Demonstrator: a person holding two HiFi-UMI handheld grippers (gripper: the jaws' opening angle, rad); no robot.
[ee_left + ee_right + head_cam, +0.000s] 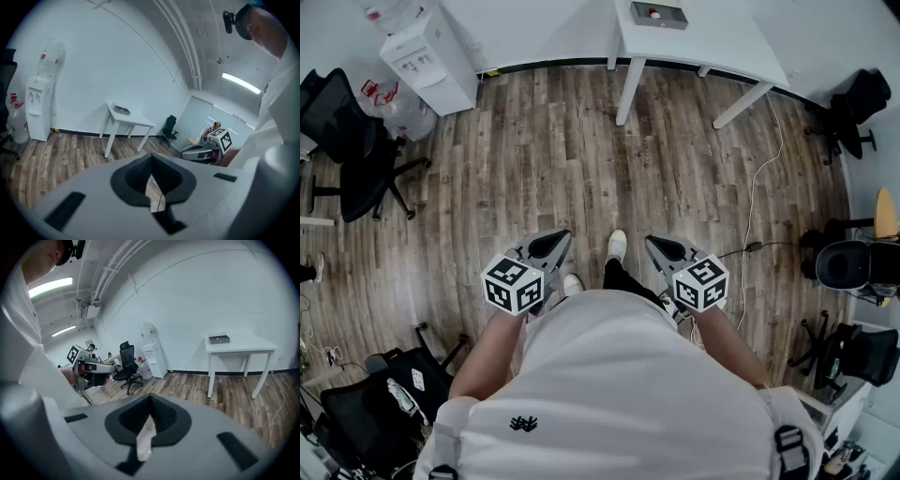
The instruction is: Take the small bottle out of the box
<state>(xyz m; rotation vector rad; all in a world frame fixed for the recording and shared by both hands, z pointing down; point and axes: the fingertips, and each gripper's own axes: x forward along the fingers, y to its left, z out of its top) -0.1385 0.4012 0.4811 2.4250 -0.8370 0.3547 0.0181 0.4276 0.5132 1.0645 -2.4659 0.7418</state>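
A small grey box [659, 15] lies on the white table [722, 42] across the room; it also shows as the box [122, 110] in the left gripper view and the box [219, 339] in the right gripper view. No small bottle can be made out. My left gripper [558, 239] and right gripper [654, 242] are held close to my body over the wooden floor, far from the table. Both point forward and somewhat down. The left gripper [151, 157] has its jaws together with nothing between them, and so does the right gripper [150, 397].
A water dispenser [427, 56] stands at the back left by a black office chair [352, 141]. More black chairs [853, 267] crowd the right side. A white cable [759, 197] runs over the floor from the table toward my right.
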